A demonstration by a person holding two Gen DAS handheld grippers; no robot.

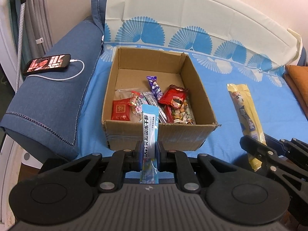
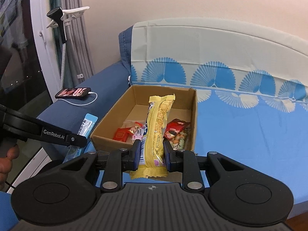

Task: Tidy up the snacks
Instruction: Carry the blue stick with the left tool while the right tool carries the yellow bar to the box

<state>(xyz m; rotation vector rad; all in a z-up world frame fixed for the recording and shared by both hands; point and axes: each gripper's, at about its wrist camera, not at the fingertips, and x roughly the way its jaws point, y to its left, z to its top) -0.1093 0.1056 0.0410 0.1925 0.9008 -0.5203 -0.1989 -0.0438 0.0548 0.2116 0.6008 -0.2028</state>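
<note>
An open cardboard box (image 1: 161, 134) stands on the blue sheet, also in the right wrist view (image 2: 107, 134). It holds several snacks: a red packet (image 1: 120, 112), a purple stick (image 1: 154, 86), a red bag (image 1: 173, 96). My left gripper (image 1: 149, 154) is shut on a light blue sachet (image 1: 150, 127), held upright at the box's near wall. My right gripper (image 2: 150, 154) is shut on a long yellow snack pack (image 2: 157, 127), held in front of the box; it also shows in the left wrist view (image 1: 244, 111).
A phone (image 1: 47, 63) on a white cable lies on the blue sofa arm (image 1: 48, 105) left of the box. An orange cushion (image 1: 297, 82) sits far right. A phone stand (image 2: 63, 38) rises by the curtain. Blue sheet (image 2: 240, 134) stretches right of the box.
</note>
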